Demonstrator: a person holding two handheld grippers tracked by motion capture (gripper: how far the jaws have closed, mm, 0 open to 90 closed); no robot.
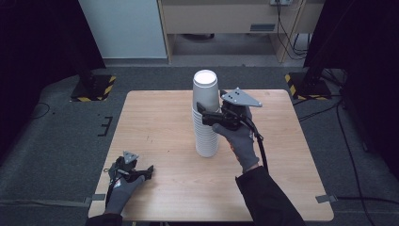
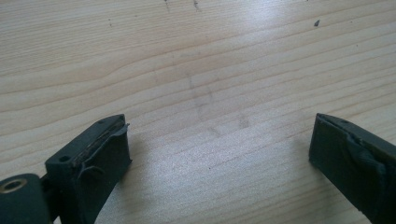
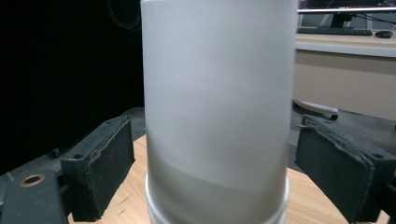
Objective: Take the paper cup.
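Right gripper (image 3: 215, 154) fingers (image 3: 100, 163) astride stacked cups (image 1: 206, 117)

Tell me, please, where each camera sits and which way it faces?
High view: above the person's side, facing forward and down on the table; both gloved hands show.
Left gripper view: on the left gripper, facing bare tabletop; open jaws.
Right gripper view: on the right gripper, facing the cup stack, shared with the high view.

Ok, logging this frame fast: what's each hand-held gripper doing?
Left hand-held gripper: open, empty, over the table.
Right hand-held gripper: open, jaws around the top cup, not touching.
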